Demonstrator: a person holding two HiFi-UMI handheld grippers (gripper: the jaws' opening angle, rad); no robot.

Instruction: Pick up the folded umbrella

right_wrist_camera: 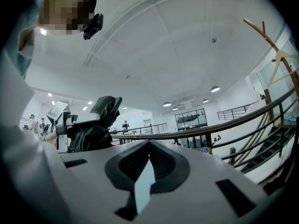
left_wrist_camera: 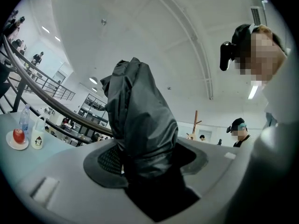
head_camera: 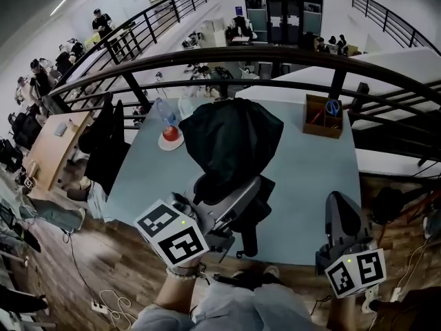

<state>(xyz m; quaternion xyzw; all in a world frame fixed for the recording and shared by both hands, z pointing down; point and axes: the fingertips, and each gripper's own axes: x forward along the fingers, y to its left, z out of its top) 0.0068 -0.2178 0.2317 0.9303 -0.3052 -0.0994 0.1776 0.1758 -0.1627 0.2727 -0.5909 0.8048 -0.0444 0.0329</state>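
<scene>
left gripper: grips folded umbrella, base hidden | right gripper: closed

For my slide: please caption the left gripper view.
Left tool shut on the black folded umbrella, seen against the white ceiling.

Pale blue table beside a curved black railing, wooden floor

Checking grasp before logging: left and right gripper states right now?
Left gripper: shut on black folded fabric umbrella.
Right gripper: shut, empty.
</scene>
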